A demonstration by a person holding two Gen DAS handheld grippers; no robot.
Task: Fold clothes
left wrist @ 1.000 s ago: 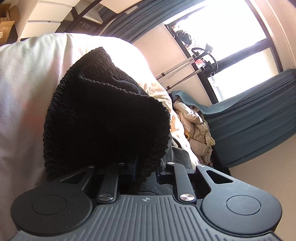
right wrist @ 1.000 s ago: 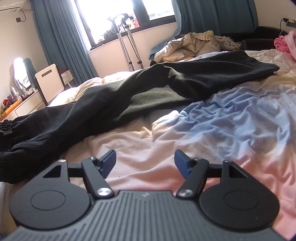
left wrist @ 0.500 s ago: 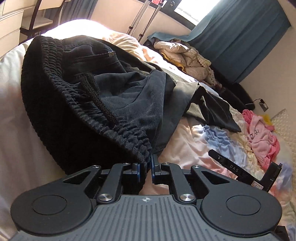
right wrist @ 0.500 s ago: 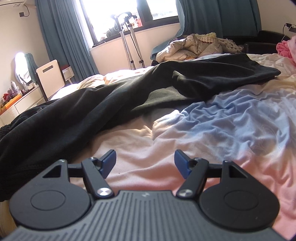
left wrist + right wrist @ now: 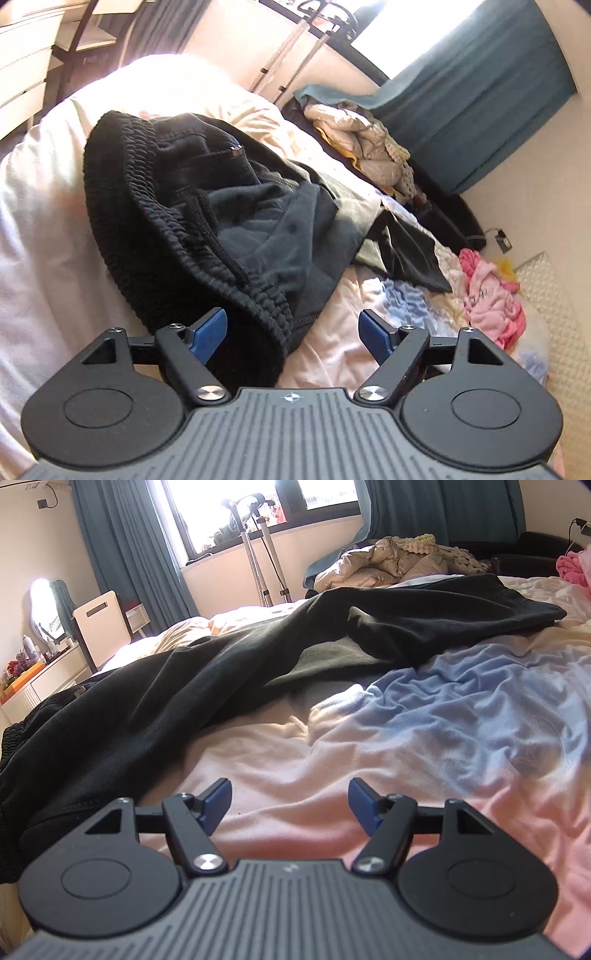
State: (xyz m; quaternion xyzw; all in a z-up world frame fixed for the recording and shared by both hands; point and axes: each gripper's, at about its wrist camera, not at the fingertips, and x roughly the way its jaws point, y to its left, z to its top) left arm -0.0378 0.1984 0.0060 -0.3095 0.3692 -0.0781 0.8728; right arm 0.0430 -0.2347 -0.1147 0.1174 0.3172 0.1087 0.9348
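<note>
The long black soft trousers (image 5: 258,229) lie spread on the bed with the pale pink and blue crumpled sheet (image 5: 424,720). Their thick stretchy waistband (image 5: 258,299) sits right in front of the left tongs (image 5: 293,328), partly between the two blue fingers (image 5: 208,328). These tongs are wide open and hold nothing.

The right tongs (image 5: 290,805) are wide open too, holding nothing, with only sheet ahead and the trouser legs off to their left and further ahead.

The cloth looks soft, floppy and a bit heavy, not slippery. The bumpy waistband seems the best place to grab.
</note>
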